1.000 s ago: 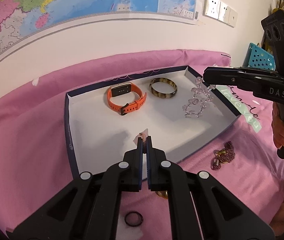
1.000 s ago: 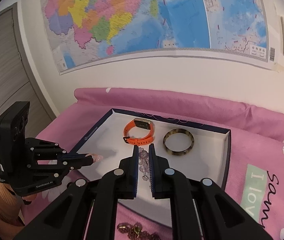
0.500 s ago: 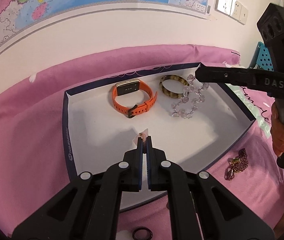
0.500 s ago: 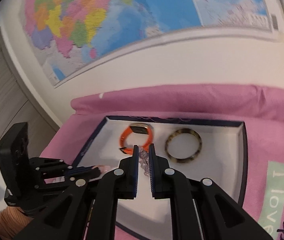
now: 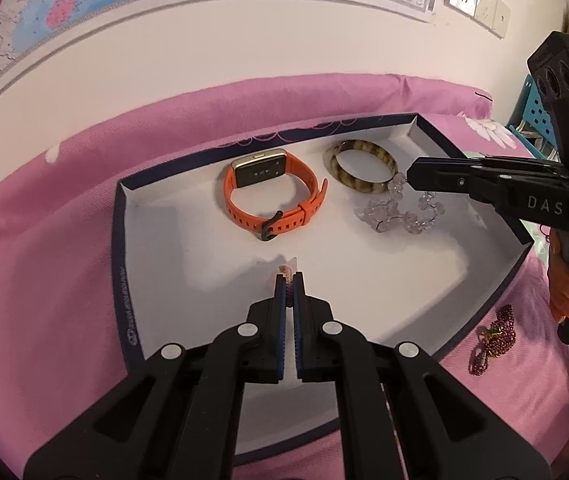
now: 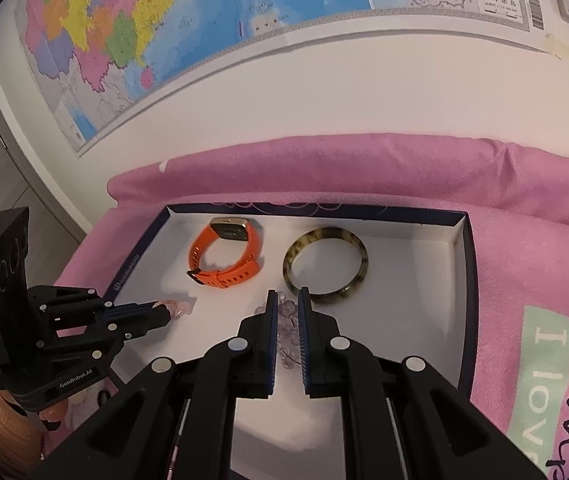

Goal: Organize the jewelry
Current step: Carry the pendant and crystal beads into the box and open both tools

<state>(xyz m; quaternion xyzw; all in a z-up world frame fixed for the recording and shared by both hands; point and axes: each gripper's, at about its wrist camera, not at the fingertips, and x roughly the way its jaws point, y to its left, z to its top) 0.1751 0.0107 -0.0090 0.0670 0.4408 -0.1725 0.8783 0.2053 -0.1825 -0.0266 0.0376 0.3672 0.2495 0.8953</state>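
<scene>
A white tray (image 5: 188, 248) with a dark blue rim lies on a pink cloth. In it lie an orange watch (image 5: 272, 196) and a tortoiseshell bangle (image 5: 360, 164). My right gripper (image 6: 286, 300) is shut on a clear crystal bead bracelet (image 5: 400, 210), whose lower beads rest on the tray floor just in front of the bangle (image 6: 326, 260). My left gripper (image 5: 289, 280) is shut on a small pale pink piece (image 5: 287, 269), held low over the tray's middle. It shows from the side in the right wrist view (image 6: 178, 307).
A dark red bead chain (image 5: 492, 336) lies on the pink cloth right of the tray. A wall with a map and sockets (image 5: 476, 0) stands behind. A turquoise basket (image 5: 532, 116) is at the far right.
My right gripper has lowered the crystal bracelet from hanging above the tray until it rests on the floor by the bangle. My left gripper has moved further in over the tray.
</scene>
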